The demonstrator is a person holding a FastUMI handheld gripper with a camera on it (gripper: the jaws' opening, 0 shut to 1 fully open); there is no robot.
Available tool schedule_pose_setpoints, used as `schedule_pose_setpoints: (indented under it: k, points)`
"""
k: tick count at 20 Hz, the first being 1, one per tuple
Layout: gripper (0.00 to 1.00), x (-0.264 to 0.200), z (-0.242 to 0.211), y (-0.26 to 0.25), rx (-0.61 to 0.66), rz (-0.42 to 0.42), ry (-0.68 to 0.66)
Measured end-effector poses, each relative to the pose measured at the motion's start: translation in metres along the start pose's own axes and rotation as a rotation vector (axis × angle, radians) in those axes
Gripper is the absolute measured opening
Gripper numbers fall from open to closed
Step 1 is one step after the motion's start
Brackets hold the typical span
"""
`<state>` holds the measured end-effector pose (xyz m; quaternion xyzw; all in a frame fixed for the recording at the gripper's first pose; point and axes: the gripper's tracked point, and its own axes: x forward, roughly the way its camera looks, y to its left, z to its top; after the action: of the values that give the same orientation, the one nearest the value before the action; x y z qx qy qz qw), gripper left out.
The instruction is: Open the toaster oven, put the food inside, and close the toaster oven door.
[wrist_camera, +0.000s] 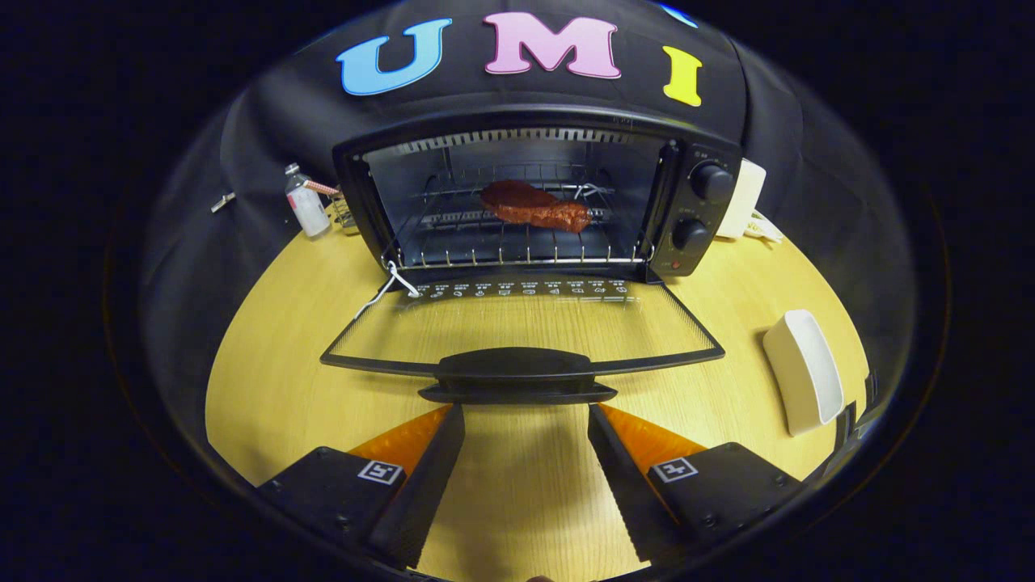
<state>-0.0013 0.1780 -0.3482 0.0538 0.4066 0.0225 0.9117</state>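
I'm holding the gripper (525,412) low over the wooden table (267,380), fingers spread wide and gripping nothing, tips sitting just short of the door handle (517,373). The toaster oven (534,194) is standing open ahead of me, its glass door (521,319) lying flat down toward me with the handle at the near edge. The food (535,206) (looks like a reddish-brown slab of meat) is already lying on the wire rack (517,242) inside, toward the back. So I'm judging the only step left is closing the door. The door is likely stiff and hinged at the oven's base, light enough to swing, glass pane so no slamming; the handle is a smooth dark bar, probably slippery. I'm thinking the best hold is the handle's middle, either pinching it or getting a finger under it and lifting up and forward. A white dish (800,372) is lying empty off to my right, well apart from the door; a small bottle (307,206) is standing beside the oven's left wall.
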Motion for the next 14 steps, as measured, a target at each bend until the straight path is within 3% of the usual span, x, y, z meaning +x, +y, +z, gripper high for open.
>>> schedule_pose_setpoints:
  k: [7, 14]
  points:
    - [0.95, -0.013, 0.023, 0.001, 0.015, 0.019, -0.043]
    - [0.96, -0.026, 0.073, 0.004, -0.043, 0.021, -0.155]
